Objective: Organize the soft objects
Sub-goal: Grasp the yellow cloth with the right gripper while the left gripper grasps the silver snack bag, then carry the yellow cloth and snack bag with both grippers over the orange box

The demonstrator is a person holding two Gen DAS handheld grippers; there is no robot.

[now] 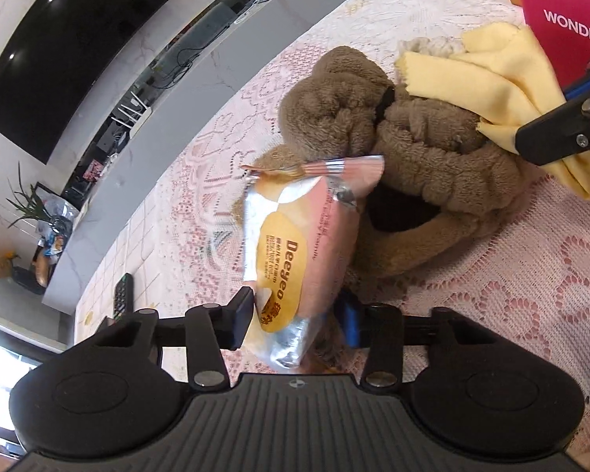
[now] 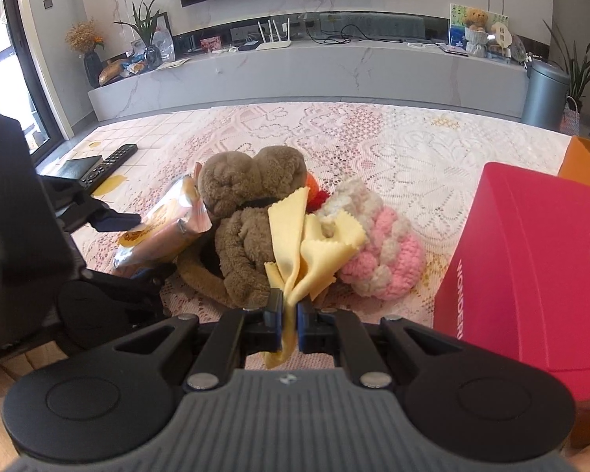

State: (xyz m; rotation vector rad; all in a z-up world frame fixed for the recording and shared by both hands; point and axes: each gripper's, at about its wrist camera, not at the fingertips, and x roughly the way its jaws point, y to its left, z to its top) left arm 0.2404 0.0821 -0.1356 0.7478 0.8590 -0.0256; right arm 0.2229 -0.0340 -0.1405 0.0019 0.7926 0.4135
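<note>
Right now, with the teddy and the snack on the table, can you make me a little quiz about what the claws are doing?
1. True or false: the right claw is shut on the yellow cloth.
2. What sits between the left claw's fingers? A) snack packet B) remote control C) pink box
3. Fill in: the yellow cloth is draped partly over the brown ____.

Key: 1 true; 2 A; 3 teddy bear.
</note>
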